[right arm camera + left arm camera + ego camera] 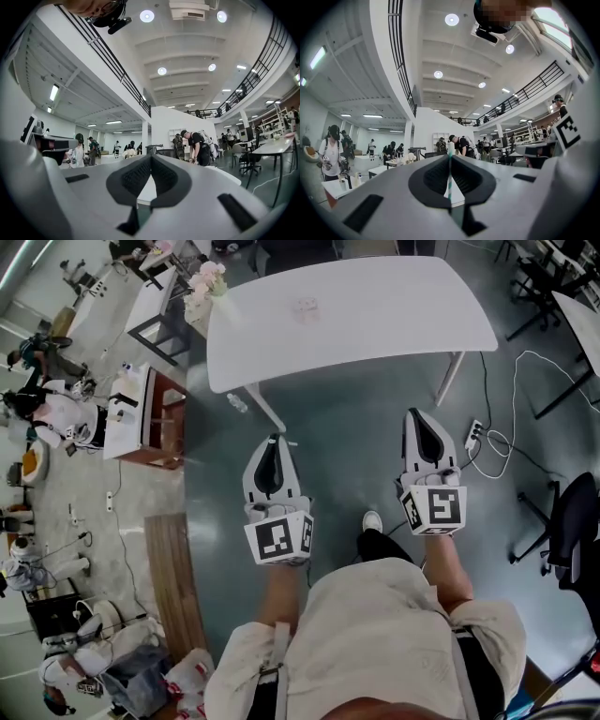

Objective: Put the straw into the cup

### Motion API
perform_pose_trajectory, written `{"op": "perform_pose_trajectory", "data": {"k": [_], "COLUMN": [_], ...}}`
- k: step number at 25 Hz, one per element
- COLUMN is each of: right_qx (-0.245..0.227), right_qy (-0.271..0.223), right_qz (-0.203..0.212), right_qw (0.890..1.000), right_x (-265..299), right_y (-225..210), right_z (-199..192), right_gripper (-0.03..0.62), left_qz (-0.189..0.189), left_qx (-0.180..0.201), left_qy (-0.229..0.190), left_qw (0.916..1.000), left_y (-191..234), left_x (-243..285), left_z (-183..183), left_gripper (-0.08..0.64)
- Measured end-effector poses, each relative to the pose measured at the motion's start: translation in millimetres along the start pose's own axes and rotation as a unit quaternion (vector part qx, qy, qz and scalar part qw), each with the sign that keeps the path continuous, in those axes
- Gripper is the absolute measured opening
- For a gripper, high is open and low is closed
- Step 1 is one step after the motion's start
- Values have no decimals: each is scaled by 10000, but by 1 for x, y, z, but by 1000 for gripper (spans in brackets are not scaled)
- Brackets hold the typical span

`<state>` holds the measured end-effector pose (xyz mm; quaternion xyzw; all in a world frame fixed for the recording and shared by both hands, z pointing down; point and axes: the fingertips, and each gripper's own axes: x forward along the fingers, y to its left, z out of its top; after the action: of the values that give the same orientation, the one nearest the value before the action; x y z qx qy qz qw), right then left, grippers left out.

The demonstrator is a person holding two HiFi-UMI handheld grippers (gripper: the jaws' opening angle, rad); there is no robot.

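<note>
Left gripper view shows the left gripper with its two black ribbed pads pressed together on a thin straw. The straw is striped green and white and stands upright in the seam between the pads. Around the pads the gripper body is smooth, matte pale grey plastic, rounded like a shell, with dark rectangular slots at about 8 and 4 o'clock.

In the right gripper view, the right gripper has the same black ribbed pads closed flat against each other, with nothing between them.

From the head view, both grippers are held in front of the person's body, tips pointing toward 12 o'clock, the left gripper and the right gripper well apart. Each carries a white cube with black square markers at its rear end, one cube on the left and another on the right, just ahead of the person's forearms.

Beyond the tips, at 12 o'clock, stands a white table with a smooth top, rounded corners and slim white legs. A small clear cup with a faint pinkish tint sits near the middle of it, well apart from the straw. The floor is glossy grey-green. A white power strip with looping cables lies at 3 o'clock of the right gripper, and a black chair stands further out toward 4 o'clock.
</note>
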<state>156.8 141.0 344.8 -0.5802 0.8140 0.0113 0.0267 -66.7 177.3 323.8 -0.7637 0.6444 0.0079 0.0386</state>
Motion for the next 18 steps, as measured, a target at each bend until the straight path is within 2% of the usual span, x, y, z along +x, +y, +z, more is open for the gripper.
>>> {"op": "perform_pose_trajectory", "data": {"k": [9,13,18], "right_qx": [109,80,17], "right_qy": [8,7,-94], "right_qz": [8,80,111], "right_qw": [9999,9999,9999], "right_x": [79,96,111], "right_y": [-73,-96,-103], "right_z": [-9,-5,5], "right_gripper": [2,2,2], "left_qz": [2,-8,-29], "left_qx": [81,59,74], "left_qy": [63,102,67], "left_qw": [9999,9999,9999], "left_y": [-22,-37,-40], "left_x": [102,129,144], "left_z": [-5,-2,2], "left_gripper": [14,14,14]}}
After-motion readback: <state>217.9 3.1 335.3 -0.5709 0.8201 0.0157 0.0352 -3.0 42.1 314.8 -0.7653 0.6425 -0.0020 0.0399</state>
